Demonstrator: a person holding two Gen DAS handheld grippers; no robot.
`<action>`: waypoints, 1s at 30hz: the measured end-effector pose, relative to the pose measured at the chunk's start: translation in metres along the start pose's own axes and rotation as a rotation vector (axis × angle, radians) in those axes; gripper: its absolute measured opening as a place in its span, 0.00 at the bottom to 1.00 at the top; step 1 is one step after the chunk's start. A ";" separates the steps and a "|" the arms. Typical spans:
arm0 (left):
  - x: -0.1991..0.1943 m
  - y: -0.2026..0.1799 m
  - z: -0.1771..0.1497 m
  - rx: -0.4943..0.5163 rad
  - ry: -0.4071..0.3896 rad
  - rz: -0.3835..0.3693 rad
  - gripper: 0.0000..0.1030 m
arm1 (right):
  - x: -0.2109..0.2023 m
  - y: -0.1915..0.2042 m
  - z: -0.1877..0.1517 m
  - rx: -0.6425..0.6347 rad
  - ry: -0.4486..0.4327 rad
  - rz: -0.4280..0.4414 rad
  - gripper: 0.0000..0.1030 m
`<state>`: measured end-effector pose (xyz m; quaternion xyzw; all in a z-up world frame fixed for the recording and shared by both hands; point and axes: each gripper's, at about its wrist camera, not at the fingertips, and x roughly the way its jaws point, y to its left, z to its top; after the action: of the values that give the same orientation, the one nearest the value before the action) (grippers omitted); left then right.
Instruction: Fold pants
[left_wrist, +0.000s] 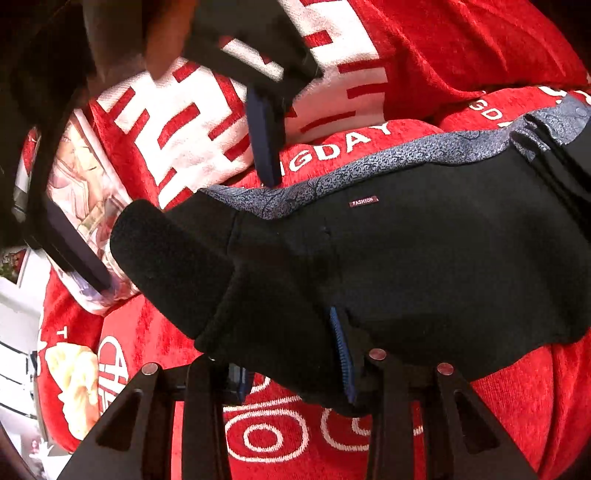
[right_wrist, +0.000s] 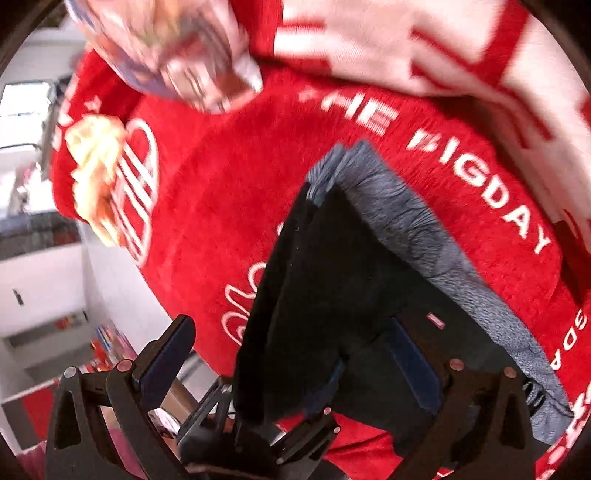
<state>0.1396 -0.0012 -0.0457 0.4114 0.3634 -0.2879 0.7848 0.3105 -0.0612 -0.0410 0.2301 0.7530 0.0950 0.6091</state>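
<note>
Pants (left_wrist: 424, 258), black with a blue-grey patterned waistband (left_wrist: 369, 162), lay bunched on a red blanket (left_wrist: 480, 55) printed with white lettering. In the left wrist view their long axis ran left to right, the waistband along the far edge and a rolled black end at the left. The left gripper (left_wrist: 343, 362) was clamped narrow on the near black edge, cloth pinched between its pads. The right gripper (left_wrist: 184, 192) hung over the far left end with its jaws wide and nothing pressed between them; in its own blurred view the black cloth sat between its fingers (right_wrist: 170, 354) without being squeezed. Judging by this, the right hand was nearer the free end. Open blanket lay beyond the waistband, while a pale printed cushion (left_wrist: 85, 184) crowded the left side.
</note>
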 end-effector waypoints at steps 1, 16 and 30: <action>0.000 0.000 0.000 -0.001 -0.002 -0.001 0.37 | 0.007 0.001 0.002 0.003 0.029 -0.008 0.81; -0.090 -0.029 0.042 0.030 -0.162 -0.042 0.37 | -0.074 -0.067 -0.093 0.104 -0.221 0.271 0.19; -0.187 -0.193 0.125 0.185 -0.306 -0.206 0.37 | -0.155 -0.244 -0.306 0.316 -0.578 0.442 0.19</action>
<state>-0.0703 -0.1753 0.0710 0.3940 0.2520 -0.4578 0.7561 -0.0165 -0.3050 0.0646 0.4948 0.4883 0.0384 0.7178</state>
